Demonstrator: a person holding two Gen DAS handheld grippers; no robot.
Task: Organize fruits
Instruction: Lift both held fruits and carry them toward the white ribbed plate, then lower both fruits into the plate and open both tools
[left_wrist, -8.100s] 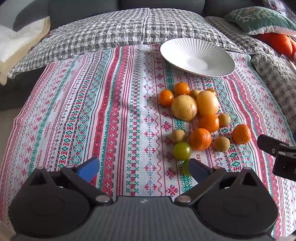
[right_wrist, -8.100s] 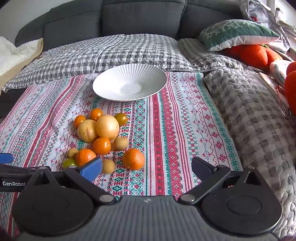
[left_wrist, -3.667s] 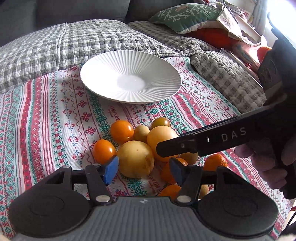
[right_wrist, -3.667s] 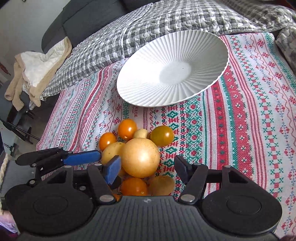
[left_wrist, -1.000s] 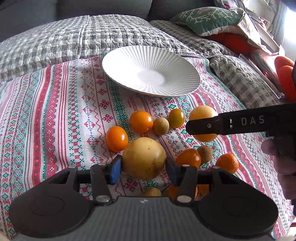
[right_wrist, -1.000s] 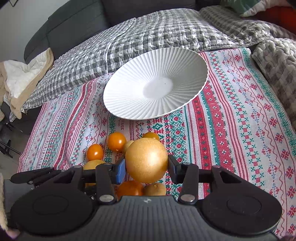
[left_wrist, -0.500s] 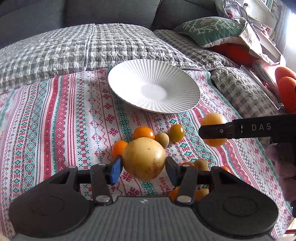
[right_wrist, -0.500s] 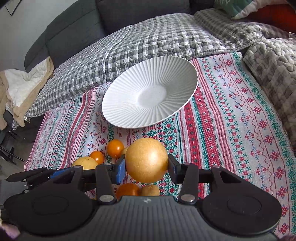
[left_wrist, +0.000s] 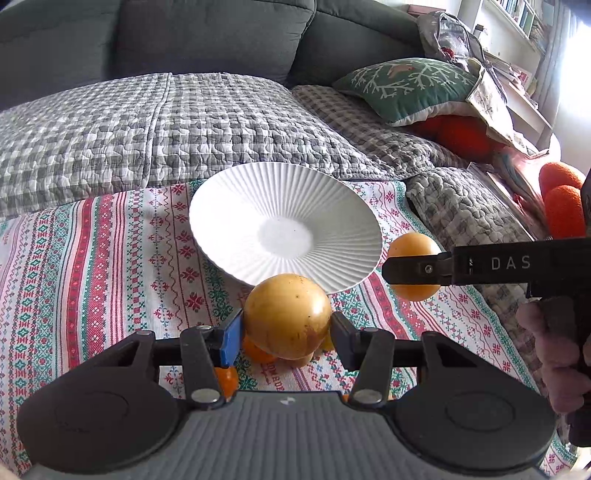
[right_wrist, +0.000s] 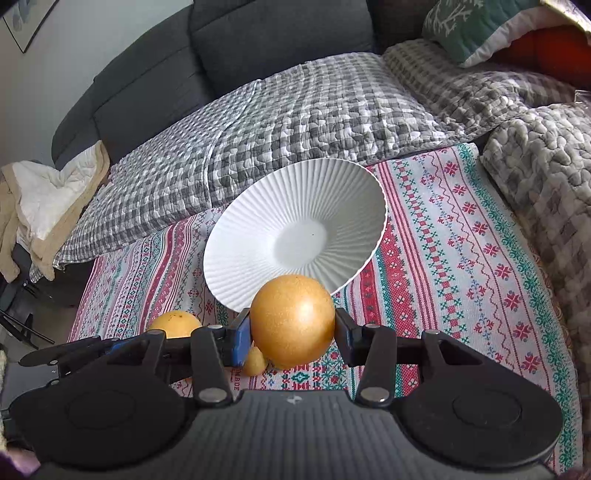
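Two claws, left claw (left_wrist: 286, 330) and right claw (right_wrist: 291, 332) (each gripping one yellow fruit (left_wrist: 287, 316)), one white plate (left_wrist: 236, 206).

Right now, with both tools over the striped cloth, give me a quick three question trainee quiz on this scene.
1. True or false: the white plate already holds fruit.
2. What does the left tool grip?
A. a green pillow
B. a large yellow fruit
C. nothing
3. Fill in: the right tool is shut on a round golden ____.

Key:
1. False, it is bare.
2. B.
3. Fruit; it also shows beside the plate in the left wrist view.
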